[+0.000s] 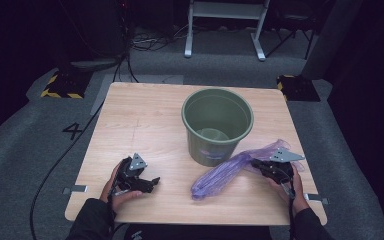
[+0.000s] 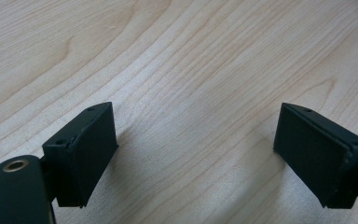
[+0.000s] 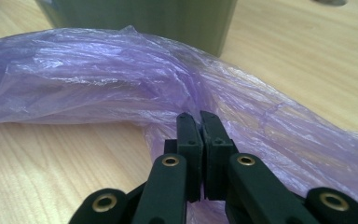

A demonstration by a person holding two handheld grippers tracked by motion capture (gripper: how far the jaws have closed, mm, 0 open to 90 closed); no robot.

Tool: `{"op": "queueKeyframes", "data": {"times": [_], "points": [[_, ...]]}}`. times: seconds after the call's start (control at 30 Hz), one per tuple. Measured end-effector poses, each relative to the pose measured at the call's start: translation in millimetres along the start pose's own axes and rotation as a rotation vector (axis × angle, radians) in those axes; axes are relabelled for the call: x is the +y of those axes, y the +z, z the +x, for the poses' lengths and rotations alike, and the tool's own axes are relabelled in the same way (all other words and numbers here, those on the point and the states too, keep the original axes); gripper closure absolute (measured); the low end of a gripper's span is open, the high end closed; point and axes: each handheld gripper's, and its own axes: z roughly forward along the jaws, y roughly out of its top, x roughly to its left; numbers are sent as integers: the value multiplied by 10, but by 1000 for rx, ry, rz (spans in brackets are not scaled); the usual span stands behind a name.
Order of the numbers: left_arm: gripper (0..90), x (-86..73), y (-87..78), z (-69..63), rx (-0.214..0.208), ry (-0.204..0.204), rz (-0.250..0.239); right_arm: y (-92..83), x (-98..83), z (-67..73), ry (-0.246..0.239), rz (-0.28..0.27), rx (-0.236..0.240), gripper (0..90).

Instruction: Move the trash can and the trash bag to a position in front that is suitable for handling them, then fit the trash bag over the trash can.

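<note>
From where I'm standing the right gripper (image 3: 200,116) is pinched tight on the purple bag (image 1: 220,175) lying at 5 o'clock of the green bucket (image 1: 217,125), so I'd bring the idle, wide-open left gripper (image 1: 147,182) over to spread its mouth first.

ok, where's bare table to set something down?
The far-left quarter of the table, left of the bucket, is bare, as is the near middle between the left tool and the bag. It is crowded near right, where the right tool pinches the bag against the bucket.
</note>
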Motion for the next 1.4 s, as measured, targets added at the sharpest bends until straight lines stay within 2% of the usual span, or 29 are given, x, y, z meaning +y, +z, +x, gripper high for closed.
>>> {"op": "queueKeyframes", "data": {"times": [0.03, 0.07, 0.17, 0.2, 0.23, 0.27, 0.33, 0.4, 0.6, 0.73, 1.07, 1.4], "points": [[126, 0, 0, 0, 0, 0, 0, 0, 0, 0, 0, 0, 0, 881], [126, 0, 0, 0, 0, 0, 0, -27, 6, -19, 2, -37, -15, 884], [125, 1, 0, 5, -2, 4, 1, -41, 29, -30, 8, -61, -20, 890], [125, 0, 0, 6, -3, 5, -1, -48, 55, -15, -13, -69, -34, 891], [126, 0, 0, 6, -3, 5, -1, -48, 55, -15, -13, -69, -34, 891], [125, 0, 0, 6, -3, 5, -1, -52, 68, 2, -40, -65, -56, 891], [125, 1, 0, 6, -3, 5, 1, -58, 72, 4, -44, -72, -59, 892], [126, 1, -1, 6, -2, 6, 1, -89, 83, 7, -39, -98, -40, 892], [126, 0, 0, 4, -3, 3, 0, -252, 138, 71, -100, -179, -21, 895], [127, -2, -1, 3, -4, 2, -1, -322, 164, 98, -116, -216, -8, 896], [125, -1, -1, 7, -6, 6, 1, -457, 243, 176, -146, -283, 5, 897], [124, 0, -1, 10, -7, 10, 2, -561, 305, 221, -148, -324, -2, 898]]}}
